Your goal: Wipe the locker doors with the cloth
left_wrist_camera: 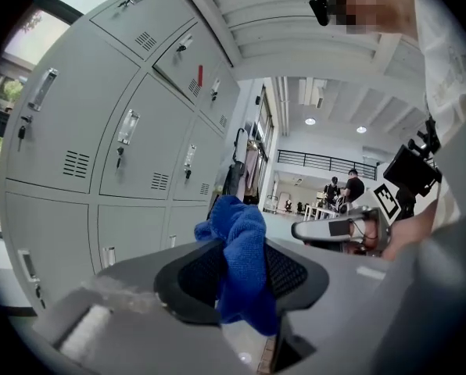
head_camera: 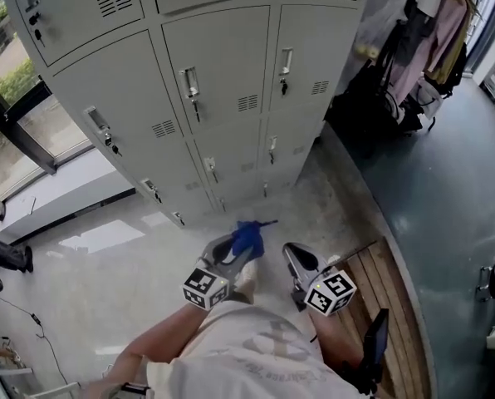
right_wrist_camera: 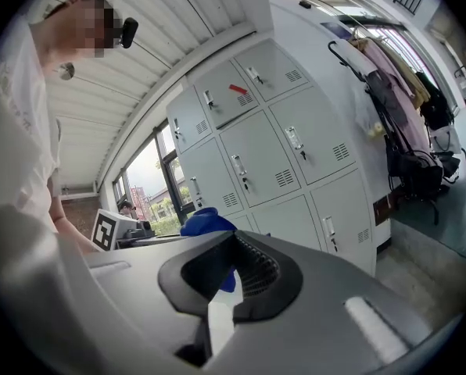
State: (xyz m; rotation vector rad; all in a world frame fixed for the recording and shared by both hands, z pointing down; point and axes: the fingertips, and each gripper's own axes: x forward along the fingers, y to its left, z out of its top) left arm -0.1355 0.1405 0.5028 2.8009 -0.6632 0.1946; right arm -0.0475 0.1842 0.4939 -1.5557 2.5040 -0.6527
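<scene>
The blue cloth [head_camera: 248,238] is bunched between the jaws of my left gripper [head_camera: 241,249], which is shut on it low in front of the grey lockers [head_camera: 222,65]. In the left gripper view the cloth [left_wrist_camera: 242,256] fills the gap of the left gripper [left_wrist_camera: 241,280] and sticks out above it, with locker doors [left_wrist_camera: 131,155] to the left. My right gripper [head_camera: 291,256] hangs beside it on the right, apart from the cloth, jaws together and empty. The right gripper view shows the right gripper [right_wrist_camera: 231,276], the cloth [right_wrist_camera: 206,223] beyond it and the lockers [right_wrist_camera: 288,162].
Coats and bags hang on a rack [head_camera: 430,40] right of the lockers. A wooden slatted bench [head_camera: 393,306] lies at my right. A window [head_camera: 15,81] and sill run along the left, where someone's leg [head_camera: 5,253] shows. People stand far off in the hall [left_wrist_camera: 350,187].
</scene>
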